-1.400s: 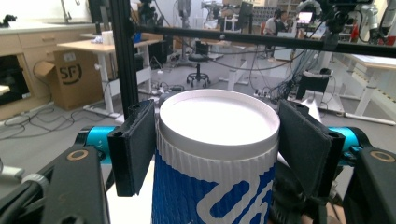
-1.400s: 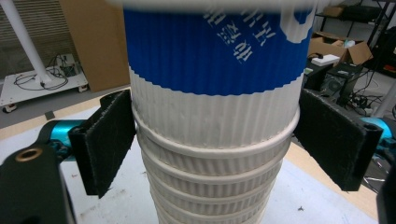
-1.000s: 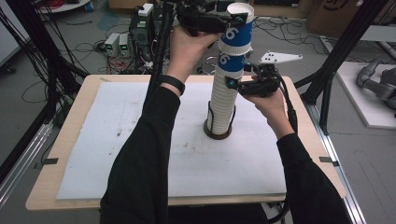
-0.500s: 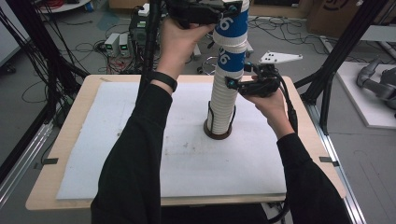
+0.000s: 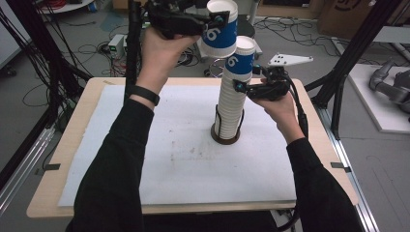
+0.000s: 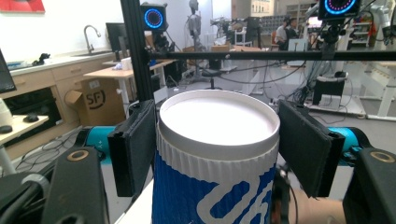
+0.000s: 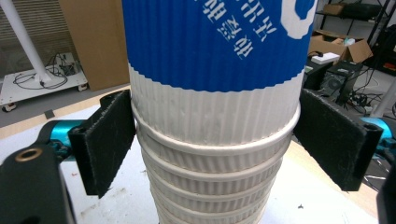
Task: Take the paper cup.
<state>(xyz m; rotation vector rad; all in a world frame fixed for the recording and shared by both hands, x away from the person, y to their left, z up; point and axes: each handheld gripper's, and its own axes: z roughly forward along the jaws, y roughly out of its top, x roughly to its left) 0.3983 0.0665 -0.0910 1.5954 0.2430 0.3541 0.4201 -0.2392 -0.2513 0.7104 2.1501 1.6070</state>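
Lifting one cup off the stack.

Left gripper (image 5: 220,21) clamped on a blue-and-white cup (image 5: 221,30), raised clear of the stack (image 5: 231,99) and just up-left of its top; pads (image 6: 134,144) pressing under the rim. Right gripper (image 5: 244,87) closed round the stack below the top cup (image 7: 215,70), steadying it in its holder (image 5: 226,137). Best done by carrying the freed cup level and well aside, keeping the squeeze light to spare the rim, and holding the stack upright until the cup is away.

The held cup's (image 6: 212,158) base is cut off by the left gripper view's lower edge.
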